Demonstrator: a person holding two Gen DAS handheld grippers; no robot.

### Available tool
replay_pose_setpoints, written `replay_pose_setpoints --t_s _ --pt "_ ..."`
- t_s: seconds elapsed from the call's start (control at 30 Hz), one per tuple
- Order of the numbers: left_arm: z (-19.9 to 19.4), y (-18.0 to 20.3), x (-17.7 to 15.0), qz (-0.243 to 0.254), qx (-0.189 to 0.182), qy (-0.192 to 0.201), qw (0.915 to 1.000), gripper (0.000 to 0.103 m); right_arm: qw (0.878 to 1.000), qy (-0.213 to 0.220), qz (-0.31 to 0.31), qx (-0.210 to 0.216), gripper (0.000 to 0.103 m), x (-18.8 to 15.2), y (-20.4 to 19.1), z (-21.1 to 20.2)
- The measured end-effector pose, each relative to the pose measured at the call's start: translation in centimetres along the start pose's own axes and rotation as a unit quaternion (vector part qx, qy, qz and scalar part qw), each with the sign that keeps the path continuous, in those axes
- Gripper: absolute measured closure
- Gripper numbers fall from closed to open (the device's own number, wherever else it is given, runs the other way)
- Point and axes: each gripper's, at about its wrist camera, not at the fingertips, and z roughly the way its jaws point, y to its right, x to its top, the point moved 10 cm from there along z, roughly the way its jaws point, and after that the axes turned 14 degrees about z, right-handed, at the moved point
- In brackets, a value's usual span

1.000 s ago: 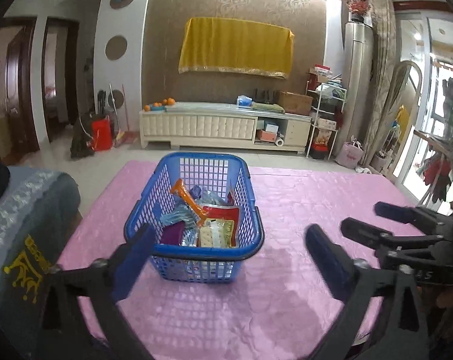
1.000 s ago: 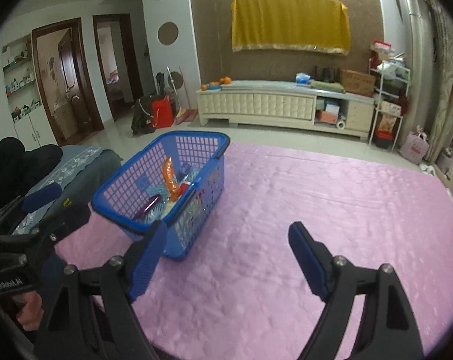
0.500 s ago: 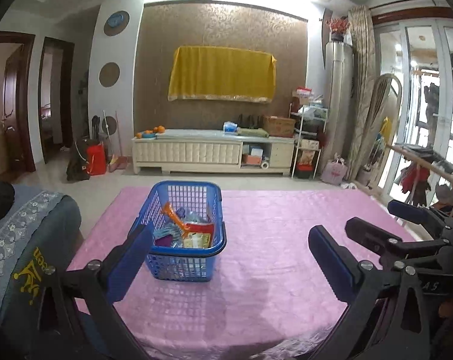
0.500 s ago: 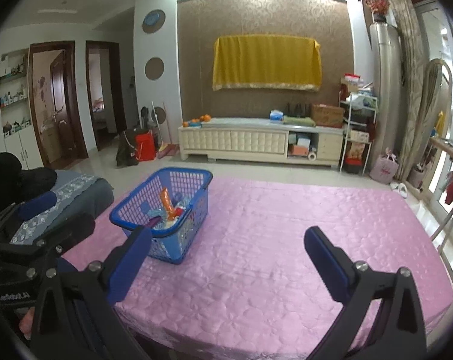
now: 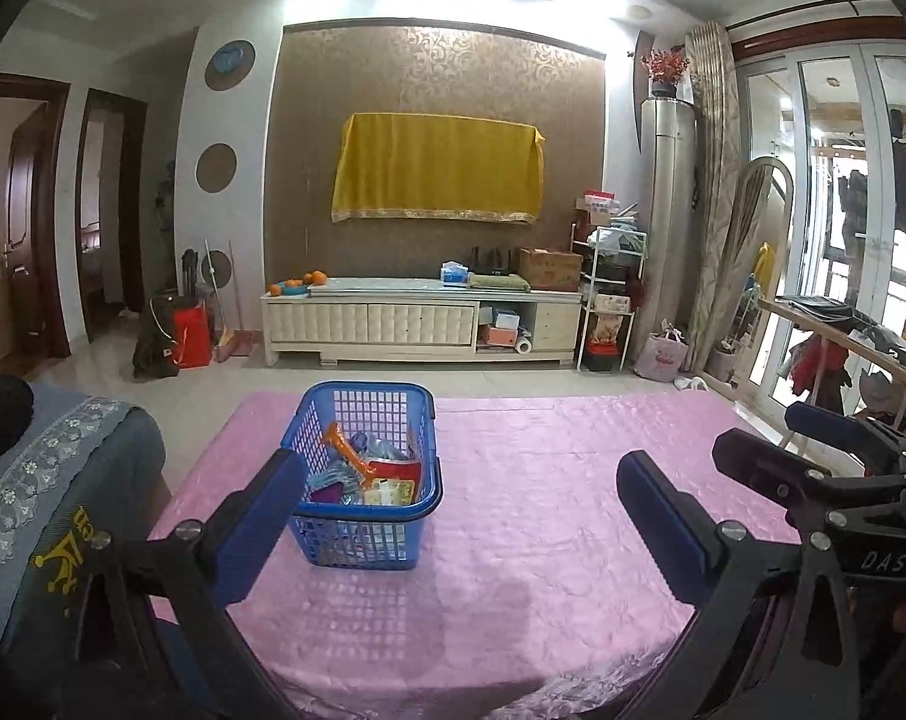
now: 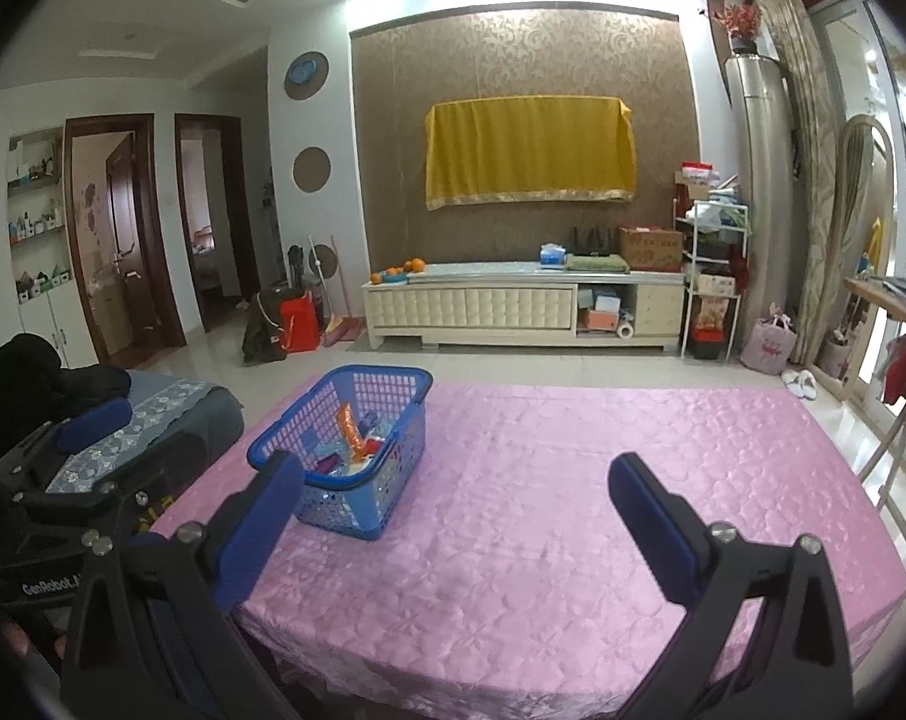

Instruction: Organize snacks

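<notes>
A blue plastic basket stands on the left part of a pink-covered table. It holds several snack packets, among them an orange one and a red one. The basket also shows in the right wrist view. My left gripper is open and empty, held back near the table's front edge, with the basket beyond its left finger. My right gripper is open and empty, to the right of the basket. The right gripper also shows in the left wrist view.
A grey chair with patterned cloth stands left of the table. Beyond the table are a tiled floor, a white TV cabinet, a rack and a wooden rail with clothes at the right.
Both grippers have pulled back and up from the basket, so it looks smaller and farther away. The jaws stay open. The basket has not moved on the table.
</notes>
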Motion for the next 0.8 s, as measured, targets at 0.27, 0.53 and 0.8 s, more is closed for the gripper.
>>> replay_pose_setpoints --t_s 0.27,0.53,0.8 --pt "-0.2 0.1 -0.5 0.005 0.004 -0.005 1.0 0.0 1.0 -0.004 0.003 0.005 0.0 -0.3 -0.2 -0.2" --pt "-0.3 0.1 -0.7 -0.003 -0.002 -0.008 1.0 0.0 1.0 -0.011 0.003 0.007 0.0 -0.7 -0.5 -0.3" --pt "-0.2 0.0 -1.2 -0.008 -0.008 -0.016 0.9998 0.0 1.0 -0.017 0.0 0.005 0.0 -0.9 -0.4 -0.1"
